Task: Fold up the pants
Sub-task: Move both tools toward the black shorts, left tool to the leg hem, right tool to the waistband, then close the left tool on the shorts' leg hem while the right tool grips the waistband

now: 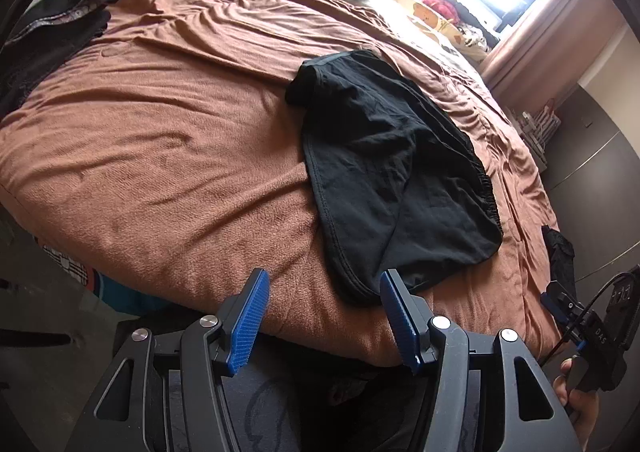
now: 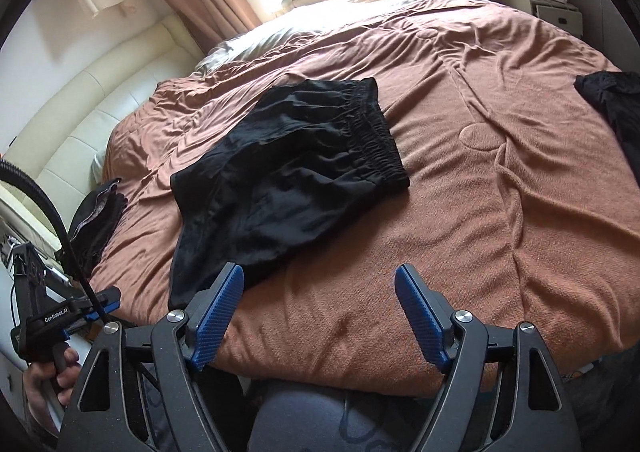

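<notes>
Left gripper (image 1: 322, 316) and right gripper (image 2: 319, 314) released, clear of pants (image 1: 384, 171) on bed (image 1: 160, 151); pants look half-folded; next: grasp near hem

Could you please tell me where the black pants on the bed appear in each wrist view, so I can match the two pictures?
Left wrist: black pants lie right of centre, running down to the right finger.
Right wrist: black pants lie left of centre, elastic waistband toward the upper right.
Shared landmark: the brown blanket beneath them.
</notes>
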A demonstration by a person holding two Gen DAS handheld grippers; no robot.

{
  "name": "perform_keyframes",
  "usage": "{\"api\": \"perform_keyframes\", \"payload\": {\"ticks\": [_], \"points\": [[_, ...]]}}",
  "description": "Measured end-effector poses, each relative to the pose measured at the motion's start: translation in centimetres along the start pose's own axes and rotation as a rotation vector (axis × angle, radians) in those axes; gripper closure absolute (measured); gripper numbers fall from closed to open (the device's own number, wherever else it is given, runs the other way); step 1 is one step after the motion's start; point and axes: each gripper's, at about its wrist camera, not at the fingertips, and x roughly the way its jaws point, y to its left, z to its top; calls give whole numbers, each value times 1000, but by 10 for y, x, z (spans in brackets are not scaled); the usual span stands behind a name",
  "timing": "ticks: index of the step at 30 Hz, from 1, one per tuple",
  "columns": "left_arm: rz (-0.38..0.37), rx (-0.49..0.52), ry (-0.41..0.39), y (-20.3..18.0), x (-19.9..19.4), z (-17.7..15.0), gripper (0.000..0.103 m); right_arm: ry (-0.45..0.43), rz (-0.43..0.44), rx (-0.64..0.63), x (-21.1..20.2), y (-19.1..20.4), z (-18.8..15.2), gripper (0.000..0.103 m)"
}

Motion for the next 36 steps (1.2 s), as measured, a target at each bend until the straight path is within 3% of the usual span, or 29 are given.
{"api": "perform_keyframes", "payload": {"ticks": [12,23,30,33,36], "points": [[-82,-138,117,3,48,2,43,40,74,117,47,-39,22,25],[-172,-306,189,12,67,-7,43,64,110,147,70,-40,26,25],[-189,-397,139,15,66,-11,43,48,116,216,79,-49,24,25],[-194,-424,120,16,66,-14,57,30,120,264,83,-55,26,25],[-235,-459,136,16,69,-21,58,24,117,313,92,-59,27,25]]}}
